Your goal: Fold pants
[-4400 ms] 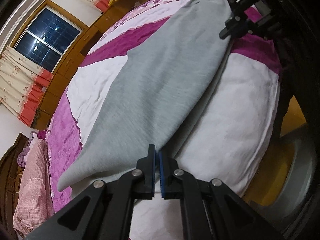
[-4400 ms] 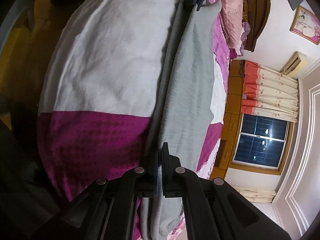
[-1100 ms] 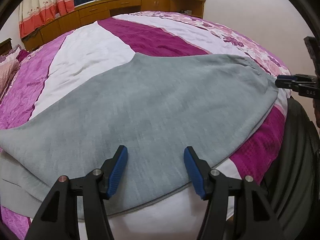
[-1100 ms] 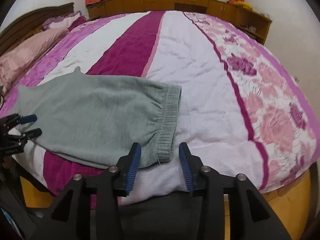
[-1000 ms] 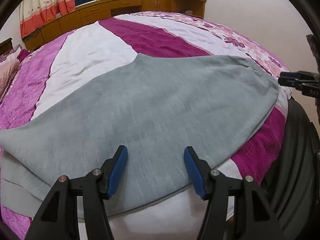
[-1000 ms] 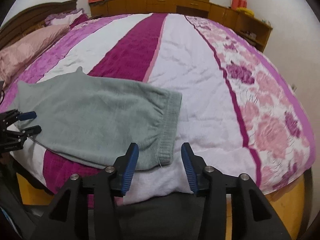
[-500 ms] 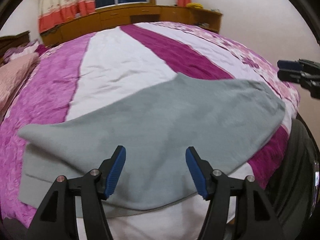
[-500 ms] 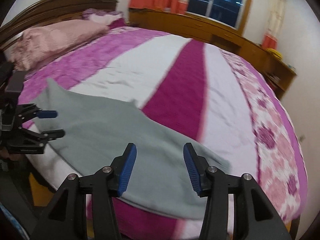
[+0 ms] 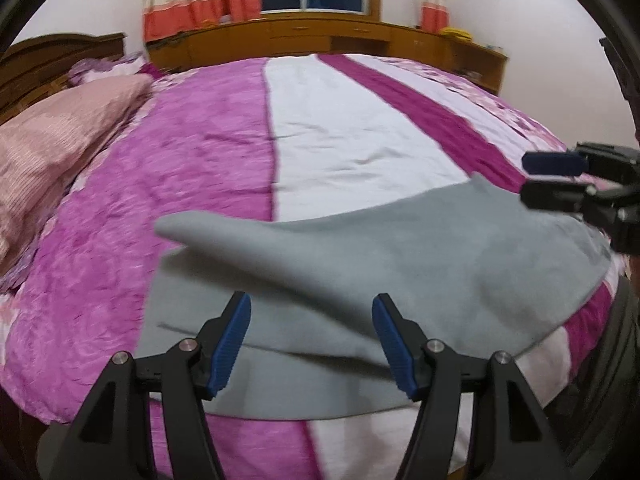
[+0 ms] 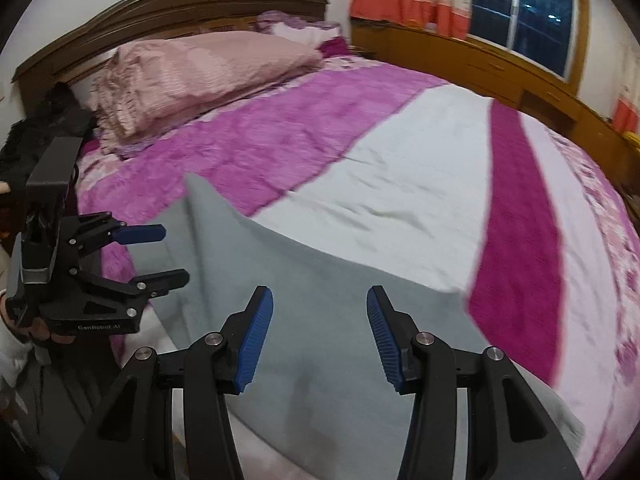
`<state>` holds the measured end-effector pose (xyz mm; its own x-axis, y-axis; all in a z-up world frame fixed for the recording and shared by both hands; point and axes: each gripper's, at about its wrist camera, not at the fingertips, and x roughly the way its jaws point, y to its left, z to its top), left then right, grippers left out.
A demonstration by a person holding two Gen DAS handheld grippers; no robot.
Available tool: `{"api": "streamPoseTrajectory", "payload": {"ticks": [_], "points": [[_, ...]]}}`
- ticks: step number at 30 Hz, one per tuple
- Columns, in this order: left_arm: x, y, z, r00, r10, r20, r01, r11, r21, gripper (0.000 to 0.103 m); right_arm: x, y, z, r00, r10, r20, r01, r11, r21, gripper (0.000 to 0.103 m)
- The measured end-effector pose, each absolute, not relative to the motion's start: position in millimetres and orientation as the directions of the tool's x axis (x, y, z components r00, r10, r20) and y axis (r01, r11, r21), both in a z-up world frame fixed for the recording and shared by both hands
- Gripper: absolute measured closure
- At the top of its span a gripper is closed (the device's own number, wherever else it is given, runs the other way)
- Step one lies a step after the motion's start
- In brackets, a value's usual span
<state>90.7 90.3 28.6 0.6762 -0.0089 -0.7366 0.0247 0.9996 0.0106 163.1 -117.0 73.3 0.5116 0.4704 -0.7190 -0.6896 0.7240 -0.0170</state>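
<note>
Nearest, the left claw (image 9: 311,342) and right claw (image 10: 320,338) both hang spread and empty above the grey pants (image 9: 360,264), which lie folded lengthwise at the bed's (image 9: 200,160) 6 o'clock edge. Judged risk: pinching only the top layer would drag the halves apart; the overhanging edge could slide off. Pillow (image 10: 192,76) at 10 o'clock, window (image 10: 524,8) beyond

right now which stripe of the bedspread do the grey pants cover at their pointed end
The textured bright pink stripe; the pants' pointed end lies on it, not the white stripe or the dark magenta one.
</note>
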Motion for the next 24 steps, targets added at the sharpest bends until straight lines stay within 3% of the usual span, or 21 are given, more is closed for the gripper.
{"api": "streamPoseTrajectory", "payload": {"ticks": [13,15,21,24], "points": [[69.8,171.1,32.3,0.643,0.102,-0.759,-0.167,0.986,-0.01,0.036,163.5,31.2,24.1,0.341,0.568,-0.748,-0.842,0.539,0.026,0.061],[67.6,178.2,32.3,0.639,0.124,-0.759,-0.189,0.982,0.001,0.036,160.4,43.5,21.8,0.306,0.608,-0.733,-0.864,0.5,0.054,0.069],[66.7,204.4,27.0,0.614,0.067,-0.786,-0.238,0.966,-0.104,0.036,166.8,69.8,3.8,0.163,0.652,-0.74,-0.908,0.393,0.146,0.073],[62.5,211.8,27.8,0.612,0.06,-0.789,-0.258,0.958,-0.127,0.036,158.7,81.8,-5.2,0.167,0.635,-0.754,-0.93,0.355,0.093,0.073]]}}
